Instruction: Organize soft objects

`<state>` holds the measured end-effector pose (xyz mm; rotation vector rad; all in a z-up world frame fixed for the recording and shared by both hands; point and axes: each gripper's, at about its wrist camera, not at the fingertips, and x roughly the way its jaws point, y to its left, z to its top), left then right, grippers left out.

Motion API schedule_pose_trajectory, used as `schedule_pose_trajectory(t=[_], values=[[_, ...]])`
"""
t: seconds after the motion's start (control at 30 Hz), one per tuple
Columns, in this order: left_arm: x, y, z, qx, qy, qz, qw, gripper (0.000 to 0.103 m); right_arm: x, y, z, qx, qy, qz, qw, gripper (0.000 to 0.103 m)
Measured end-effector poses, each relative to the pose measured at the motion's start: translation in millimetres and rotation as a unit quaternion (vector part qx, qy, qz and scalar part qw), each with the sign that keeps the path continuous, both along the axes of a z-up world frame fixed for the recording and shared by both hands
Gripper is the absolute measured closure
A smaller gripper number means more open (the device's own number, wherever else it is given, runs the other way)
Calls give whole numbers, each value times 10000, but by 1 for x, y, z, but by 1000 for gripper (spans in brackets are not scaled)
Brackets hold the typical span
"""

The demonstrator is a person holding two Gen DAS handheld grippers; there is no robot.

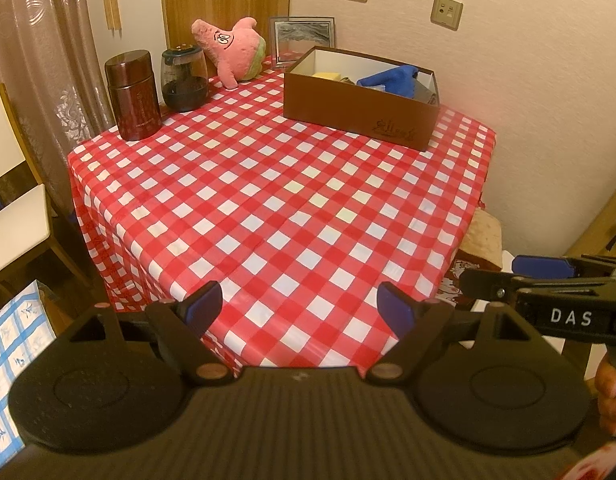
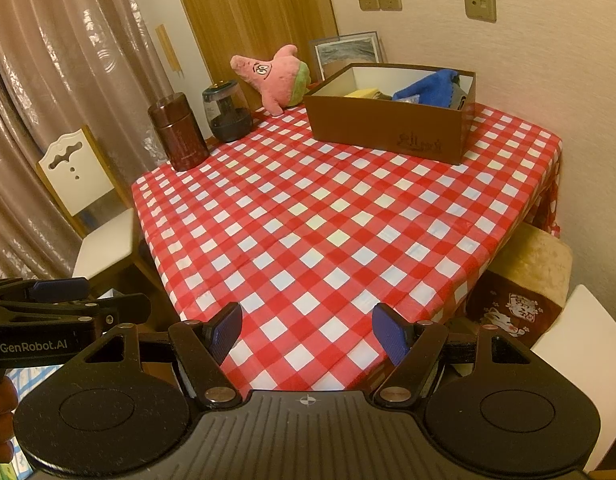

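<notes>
Here, my left tool [image 1: 300,308] and right tool [image 2: 307,332] both released, jaws spread, holding nothing, poised at near edge of checkered surface [image 1: 268,200]. Pink star plush [image 1: 232,48] lies at far corner, outside brown box [image 1: 360,112], leaning near glass jar [image 1: 185,80] and dark canister [image 1: 133,96]. Blue cloth [image 1: 388,78] and yellow item [image 1: 326,75] already inside box. Likely risk: long reach for plush may knock jar or canister; shallow pinch on fur may slip mid-carry.
</notes>
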<state>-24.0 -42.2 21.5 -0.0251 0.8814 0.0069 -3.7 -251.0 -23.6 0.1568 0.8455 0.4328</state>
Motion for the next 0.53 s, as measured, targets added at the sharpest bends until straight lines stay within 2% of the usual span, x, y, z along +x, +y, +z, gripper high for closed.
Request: schedule_pose_trajectory(t=[0.53], values=[[5, 2, 3, 36, -41, -83, 10000, 20, 0, -1, -1, -2, -6, 0, 10000, 31]])
